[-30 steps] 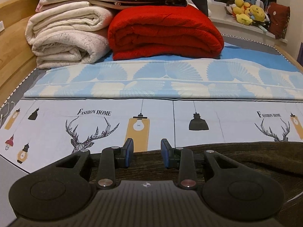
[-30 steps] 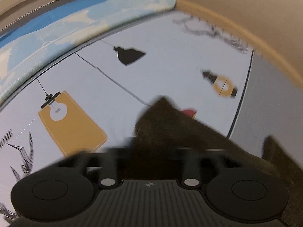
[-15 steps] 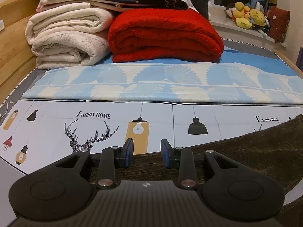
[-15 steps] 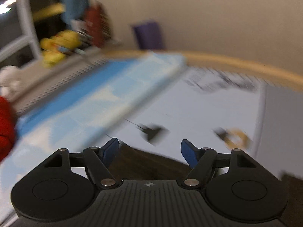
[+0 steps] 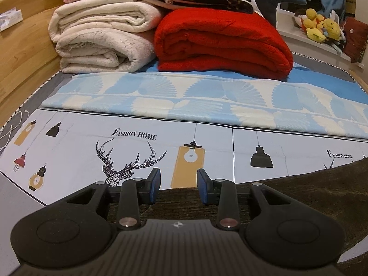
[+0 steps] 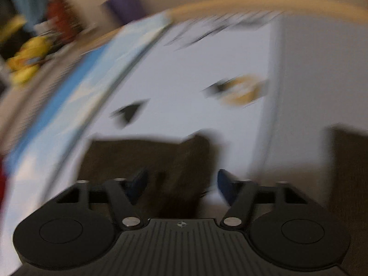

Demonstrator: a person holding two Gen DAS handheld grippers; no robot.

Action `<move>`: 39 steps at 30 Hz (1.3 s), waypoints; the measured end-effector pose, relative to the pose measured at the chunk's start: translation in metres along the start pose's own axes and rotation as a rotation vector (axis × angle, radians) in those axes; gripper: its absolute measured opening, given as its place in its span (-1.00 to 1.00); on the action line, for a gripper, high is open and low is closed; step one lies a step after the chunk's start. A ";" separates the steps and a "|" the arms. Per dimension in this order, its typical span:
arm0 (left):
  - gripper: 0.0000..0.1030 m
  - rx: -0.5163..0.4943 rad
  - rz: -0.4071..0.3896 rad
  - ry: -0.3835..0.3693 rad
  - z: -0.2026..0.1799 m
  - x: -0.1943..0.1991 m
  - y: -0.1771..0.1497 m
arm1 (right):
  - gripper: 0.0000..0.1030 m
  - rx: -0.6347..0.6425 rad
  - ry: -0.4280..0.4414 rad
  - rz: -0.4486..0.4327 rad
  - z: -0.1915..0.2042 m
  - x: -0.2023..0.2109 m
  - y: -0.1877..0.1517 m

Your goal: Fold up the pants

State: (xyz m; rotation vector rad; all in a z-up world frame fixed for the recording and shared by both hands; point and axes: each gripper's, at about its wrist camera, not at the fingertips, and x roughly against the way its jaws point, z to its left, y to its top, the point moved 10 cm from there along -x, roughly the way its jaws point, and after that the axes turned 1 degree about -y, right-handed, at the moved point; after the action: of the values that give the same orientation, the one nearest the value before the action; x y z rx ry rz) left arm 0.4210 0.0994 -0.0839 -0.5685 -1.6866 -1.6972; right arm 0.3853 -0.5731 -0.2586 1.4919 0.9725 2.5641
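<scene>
My left tongs [image 5: 176, 187] sit over the near edge of the pants [image 5: 299, 191], which spread off to my right on the bed [image 5: 80, 151]; behind them lies a folded sheet [image 5: 207, 101] across the bed; farther back, stacked blankets [image 5: 103, 43] stand left of another folded blanket [image 5: 220, 43]; plush toys [image 5: 319, 26] sit far right on a ledge.

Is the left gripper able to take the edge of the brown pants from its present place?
Probably yes. The left gripper stands with its jaws open just above the brown pants, whose edge runs right below them on the printed sheet. Nothing lies between.
</scene>
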 end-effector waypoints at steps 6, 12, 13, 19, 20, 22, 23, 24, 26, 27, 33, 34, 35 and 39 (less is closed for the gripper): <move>-0.26 0.001 -0.018 0.010 0.019 0.003 0.005 | -0.89 -0.012 -0.086 -0.051 -0.012 0.015 0.022; -0.17 0.009 0.031 -0.058 0.048 -0.001 -0.006 | -0.85 -0.142 -0.243 -0.071 -0.076 0.021 0.045; -0.12 0.010 0.046 -0.082 0.054 -0.003 -0.010 | -0.73 -0.162 -0.236 -0.022 -0.084 0.016 0.042; 0.07 0.123 0.176 -0.111 0.122 -0.034 -0.052 | -0.21 -0.068 -0.245 -0.101 -0.075 0.060 0.061; 0.07 0.151 0.202 -0.104 0.134 -0.041 -0.062 | -0.16 -0.042 -0.211 -0.113 -0.065 0.070 0.063; 0.11 0.205 0.245 -0.098 0.152 -0.056 -0.080 | -0.16 0.009 -0.130 -0.130 -0.045 0.093 0.065; 0.13 0.233 0.263 -0.108 0.158 -0.064 -0.087 | -0.16 0.033 -0.095 -0.136 -0.036 0.101 0.066; 0.13 0.258 0.272 -0.126 0.161 -0.071 -0.091 | -0.16 0.069 -0.052 -0.141 -0.024 0.113 0.065; 0.22 0.288 0.276 -0.151 0.165 -0.084 -0.099 | -0.16 0.133 0.031 -0.141 -0.003 0.136 0.062; 0.32 0.288 0.271 -0.149 0.166 -0.090 -0.103 | -0.15 0.169 0.073 -0.141 0.007 0.150 0.060; -0.10 0.271 0.258 -0.241 0.148 -0.112 -0.118 | -0.02 0.411 0.299 -0.141 0.042 0.245 0.022; -0.20 0.226 0.246 -0.238 0.143 -0.112 -0.118 | 0.04 0.437 0.314 -0.132 0.043 0.253 0.016; -0.36 0.172 0.225 -0.212 0.140 -0.111 -0.115 | 0.06 0.462 0.326 -0.125 0.041 0.263 0.007; -0.41 0.185 0.143 -0.118 0.147 -0.094 -0.089 | 0.11 0.528 0.334 -0.139 0.022 0.288 -0.025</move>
State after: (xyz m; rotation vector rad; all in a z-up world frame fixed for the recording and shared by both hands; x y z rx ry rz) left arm 0.3991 0.2539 -0.2030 -0.6945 -1.8164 -1.4136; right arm 0.2395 -0.4510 -0.0399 1.0150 1.8359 2.6264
